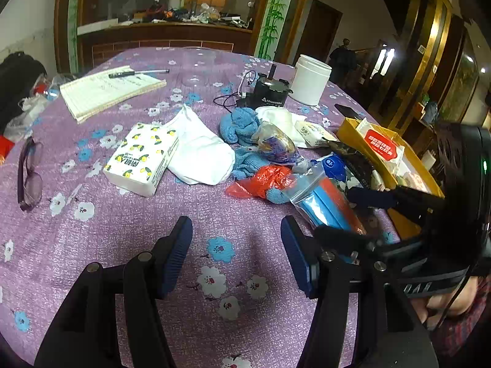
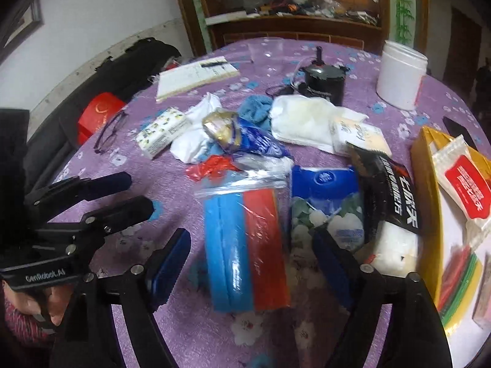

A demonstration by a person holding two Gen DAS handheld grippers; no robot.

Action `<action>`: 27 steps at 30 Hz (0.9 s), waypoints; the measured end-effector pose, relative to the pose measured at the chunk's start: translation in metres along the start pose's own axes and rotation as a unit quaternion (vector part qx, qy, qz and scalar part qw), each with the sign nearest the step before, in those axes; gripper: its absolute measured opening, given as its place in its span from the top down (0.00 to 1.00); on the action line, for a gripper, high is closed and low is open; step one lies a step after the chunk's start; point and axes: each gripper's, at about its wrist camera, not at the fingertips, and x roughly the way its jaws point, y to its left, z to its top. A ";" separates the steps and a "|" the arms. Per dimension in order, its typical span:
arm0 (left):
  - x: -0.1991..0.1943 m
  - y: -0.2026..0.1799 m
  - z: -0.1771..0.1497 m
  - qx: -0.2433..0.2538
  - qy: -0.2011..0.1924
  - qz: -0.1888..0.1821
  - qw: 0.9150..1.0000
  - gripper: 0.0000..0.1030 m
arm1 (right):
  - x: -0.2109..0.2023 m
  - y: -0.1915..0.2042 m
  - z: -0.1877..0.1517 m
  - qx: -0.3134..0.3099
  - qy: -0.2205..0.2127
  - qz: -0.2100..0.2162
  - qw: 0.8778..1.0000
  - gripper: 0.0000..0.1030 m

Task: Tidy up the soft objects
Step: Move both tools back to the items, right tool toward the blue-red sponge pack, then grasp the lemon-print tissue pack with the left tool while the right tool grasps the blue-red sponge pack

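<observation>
A heap of soft things lies mid-table: a white cloth [image 1: 201, 153], a lemon-print tissue pack [image 1: 142, 158], blue knit cloth [image 1: 237, 124], a red plastic bag [image 1: 264, 181], a zip bag with blue and red sponges [image 2: 247, 251], a blue tissue pack [image 2: 326, 205] and a black pack [image 2: 389, 196]. My left gripper [image 1: 236, 254] is open and empty over bare cloth near the front edge. My right gripper [image 2: 254, 263] is open, its fingers on either side of the sponge bag. A yellow box [image 2: 426, 202] at the right holds a red-labelled wipes pack [image 2: 466, 184].
A notebook with a pen [image 1: 107, 90], glasses [image 1: 29, 174], a black motor [image 1: 271, 92] with cable, a white jar [image 1: 310, 79], a clear cup [image 1: 198, 64] and a phone [image 1: 348, 111] sit around the heap. A black bag [image 2: 135, 61] and a red item [image 2: 98, 113] lie at the left edge.
</observation>
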 end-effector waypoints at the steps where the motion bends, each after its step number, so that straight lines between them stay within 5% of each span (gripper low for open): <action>1: 0.001 0.003 0.001 -0.009 0.006 0.000 1.000 0.43 | 0.001 0.001 -0.001 -0.004 -0.005 -0.001 1.000 0.18; 5: 0.005 0.028 0.008 -0.059 0.033 -0.020 0.998 0.43 | 0.003 0.016 -0.011 -0.050 -0.017 -0.024 0.998 0.19; 7: 0.000 0.044 0.017 -0.069 0.030 0.012 0.997 0.43 | 0.002 0.017 -0.012 -0.060 -0.022 -0.036 0.997 0.35; 8: -0.002 0.049 0.022 -0.072 0.027 0.022 0.997 0.43 | -0.001 0.015 -0.012 -0.058 -0.031 -0.037 0.997 0.56; 11: -0.004 0.064 0.043 -0.069 0.034 0.036 0.996 0.27 | -0.004 0.005 -0.012 -0.032 -0.032 -0.013 0.999 0.56; 14: 0.008 0.070 0.064 -0.043 0.048 0.070 0.995 0.27 | -0.007 -0.003 -0.009 -0.008 -0.036 0.010 0.999 0.56; 22: 0.066 0.076 0.078 0.007 0.122 0.084 0.989 0.28 | -0.015 -0.008 -0.006 0.015 -0.049 0.048 0.998 0.56; 27: 0.078 0.076 0.073 0.015 0.101 0.098 0.990 0.29 | -0.015 -0.011 -0.004 0.028 -0.050 0.065 0.996 0.56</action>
